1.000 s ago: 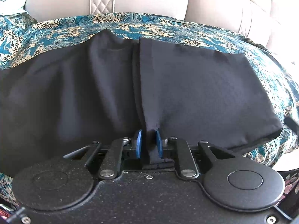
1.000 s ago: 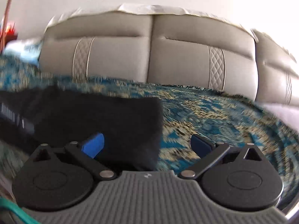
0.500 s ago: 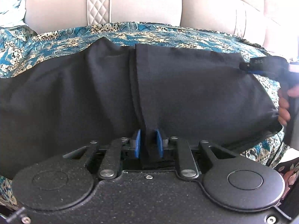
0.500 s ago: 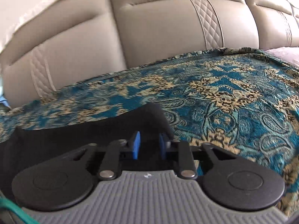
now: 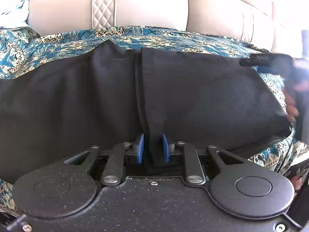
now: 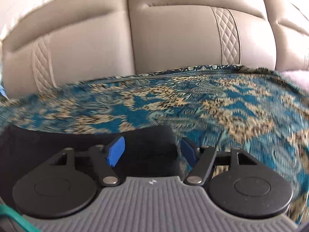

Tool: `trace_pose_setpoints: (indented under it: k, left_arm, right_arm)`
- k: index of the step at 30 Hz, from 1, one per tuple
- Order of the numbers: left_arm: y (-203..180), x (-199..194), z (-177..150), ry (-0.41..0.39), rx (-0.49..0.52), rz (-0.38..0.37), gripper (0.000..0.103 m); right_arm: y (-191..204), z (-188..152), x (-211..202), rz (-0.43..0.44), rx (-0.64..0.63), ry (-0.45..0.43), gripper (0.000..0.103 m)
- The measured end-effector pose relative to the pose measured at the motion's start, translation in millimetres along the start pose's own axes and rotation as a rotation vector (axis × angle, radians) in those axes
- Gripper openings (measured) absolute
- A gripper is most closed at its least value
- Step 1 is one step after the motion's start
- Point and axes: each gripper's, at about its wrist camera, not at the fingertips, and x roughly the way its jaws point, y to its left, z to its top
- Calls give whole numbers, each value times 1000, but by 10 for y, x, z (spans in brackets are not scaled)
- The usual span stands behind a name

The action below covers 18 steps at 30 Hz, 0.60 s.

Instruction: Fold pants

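One beige padded headboard rises at twelve o'clock behind a teal paisley bedspread. One pair of black pants lies flat across it. The left gripper pinches a fold of pants; the right gripper stands spread over the pants' corner.

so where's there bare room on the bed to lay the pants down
Free: patterned bedspread right of the black pants and ahead of the open right gripper, up to the beige headboard. Crowded: around the left gripper, which pinches the pants.
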Motion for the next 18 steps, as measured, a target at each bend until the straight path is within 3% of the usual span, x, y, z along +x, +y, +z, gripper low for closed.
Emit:
trace_pose_setpoints:
  k: [1, 4, 6, 10, 13, 15, 18]
  left_arm:
    - [4, 3, 0, 0, -2, -1, 21]
    - [-2, 6, -6, -4, 6, 1, 21]
    - [-7, 6, -7, -4, 10, 1, 21]
    - [8, 9, 0, 1, 5, -8, 21]
    - [29, -1, 0, 3, -7, -11, 25]
    - [34, -9, -4, 5, -6, -13, 26]
    - [17, -23, -3, 8, 6, 2, 27]
  right_arm:
    - [-11, -68, -102, 14, 4, 0, 61]
    - [2, -315, -423, -8, -60, 0, 41]
    - [-9, -484, -654, -20, -88, -5, 37]
    - [-122, -765, -1038, -27, -66, 15, 36]
    - [-177, -959, -1112, -86, -111, 44, 38]
    - [-231, -1056, -1127, -123, -135, 19, 51]
    - [-275, -1026, -1099, -166, -133, 30, 52]
